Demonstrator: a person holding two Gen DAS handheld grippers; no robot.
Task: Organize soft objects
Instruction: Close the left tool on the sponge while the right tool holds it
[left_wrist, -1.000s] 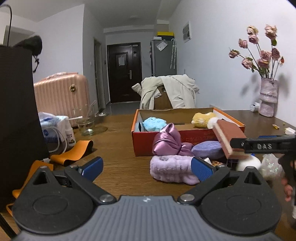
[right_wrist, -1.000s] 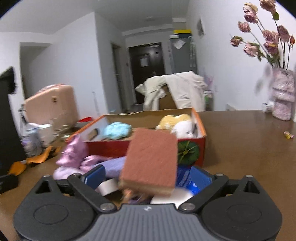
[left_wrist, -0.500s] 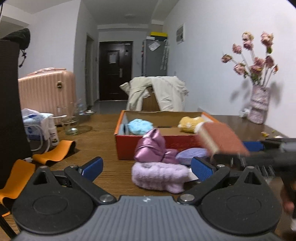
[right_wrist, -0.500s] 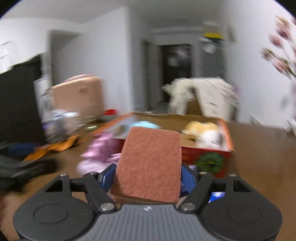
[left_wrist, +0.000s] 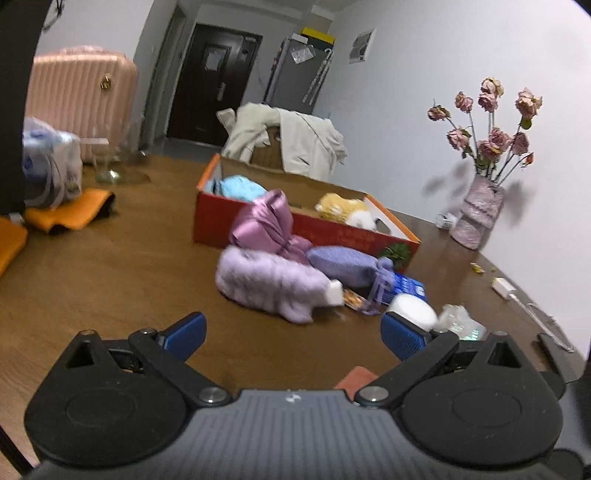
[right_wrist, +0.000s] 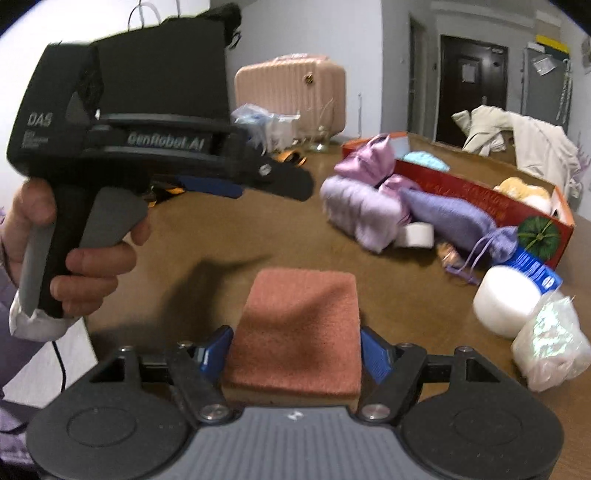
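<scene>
The right gripper (right_wrist: 295, 354) pinches the sponge (right_wrist: 299, 328) by its sides, probably to carry it to the red box (right_wrist: 480, 199). The left gripper (left_wrist: 291, 332) is spread wide and empty, in front of the box.

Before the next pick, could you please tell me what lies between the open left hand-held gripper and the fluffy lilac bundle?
Only bare wooden table between the left hand-held gripper and the fluffy lilac bundle, in the left wrist view.

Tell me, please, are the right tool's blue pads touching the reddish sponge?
Touching. The right wrist view shows both pads of the right tool pressed against the sides of the sponge, with no gap.
</scene>
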